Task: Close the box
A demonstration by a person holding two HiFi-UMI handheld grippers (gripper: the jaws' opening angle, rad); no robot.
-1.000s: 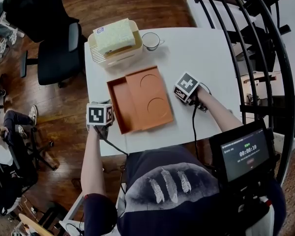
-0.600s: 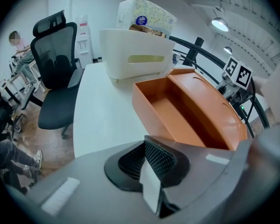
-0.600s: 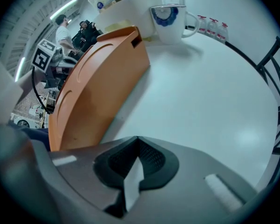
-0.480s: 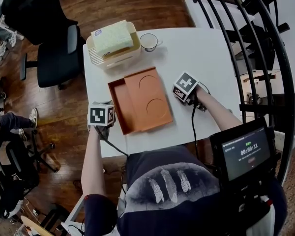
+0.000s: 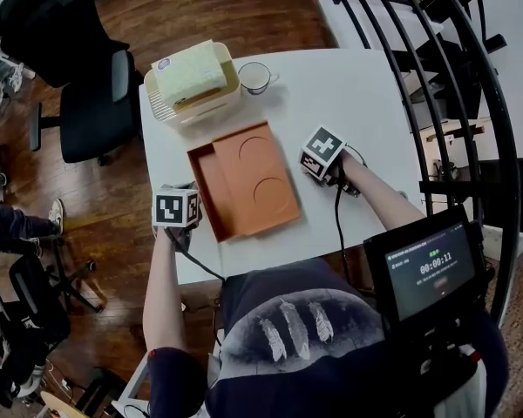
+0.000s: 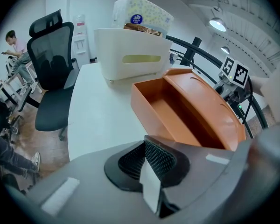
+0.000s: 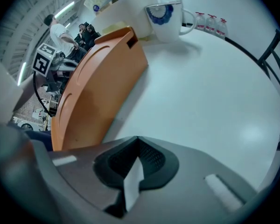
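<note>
Orange first: eyeing the box [image 5: 206, 184] in the middle of the desk [image 5: 366, 94], with lid [image 5: 263, 177] leaving its 9 o'clock strip uncovered; holding left tongs [image 5: 192, 203] pinched empty at its 8 o'clock, right tongs [image 5: 307, 160] pinched empty at 3 o'clock.

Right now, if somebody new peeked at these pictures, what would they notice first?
The big orange box in the middle of the white table, its lid leaving a strip open along its left side. A shut gripper sits on each side: the left gripper by the box's near left corner, the right gripper by its right edge.
</note>
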